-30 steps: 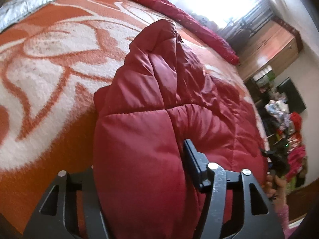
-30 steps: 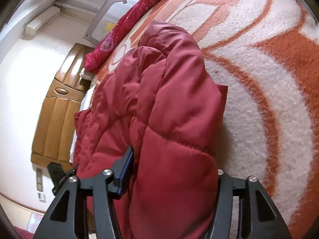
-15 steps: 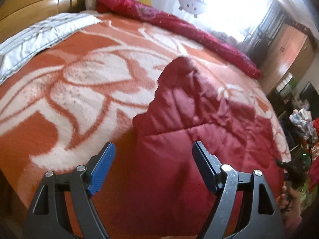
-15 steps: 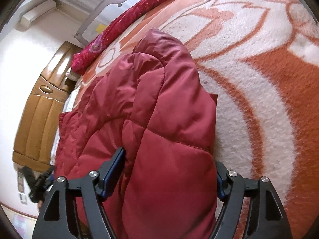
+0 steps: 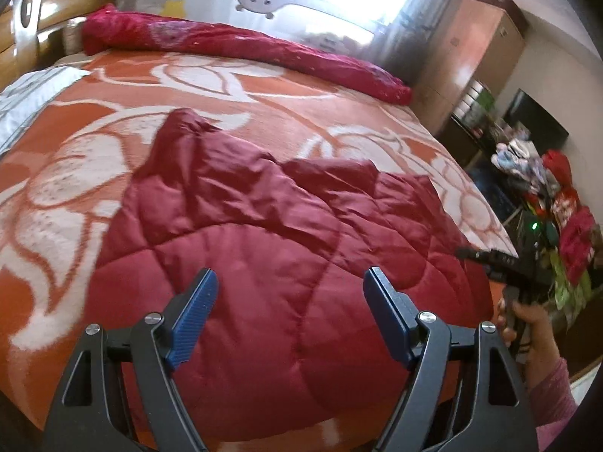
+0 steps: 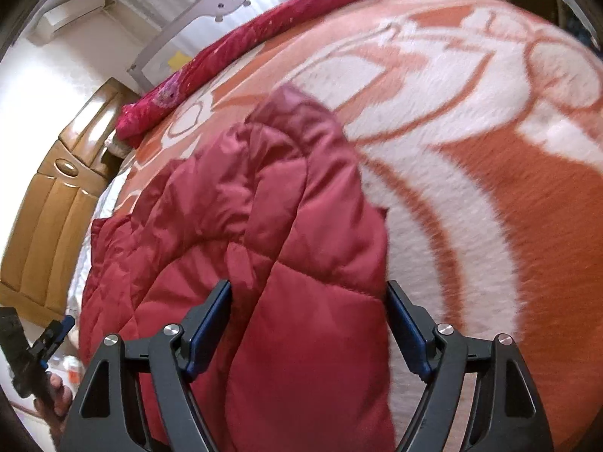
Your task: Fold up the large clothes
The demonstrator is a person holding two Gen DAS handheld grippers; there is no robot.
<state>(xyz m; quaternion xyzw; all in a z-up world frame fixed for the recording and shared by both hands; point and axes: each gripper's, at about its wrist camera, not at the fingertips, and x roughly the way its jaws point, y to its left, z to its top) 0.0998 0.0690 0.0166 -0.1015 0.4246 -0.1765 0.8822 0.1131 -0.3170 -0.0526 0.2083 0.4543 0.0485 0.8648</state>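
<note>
A dark red quilted jacket lies folded lengthwise on the orange and white bed blanket. My left gripper hovers open above the jacket's near end, with nothing between its blue pads. In the right wrist view the jacket runs away from me. My right gripper straddles its near folded end, jaws wide, pads beside the fabric rather than squeezing it. Each gripper also shows in the other's view: the right gripper in a hand at the bed's right edge, the left gripper at lower left.
A rolled red quilt lies along the bed's far side under a grey rail. A wooden headboard and a white sheet are at left. A wardrobe and a heap of clothes stand beyond the right edge.
Both grippers opened and let go of the jacket's near end. The left one lifted and drew back so the whole jacket shows; the right one rose slightly, still astride the fold.
</note>
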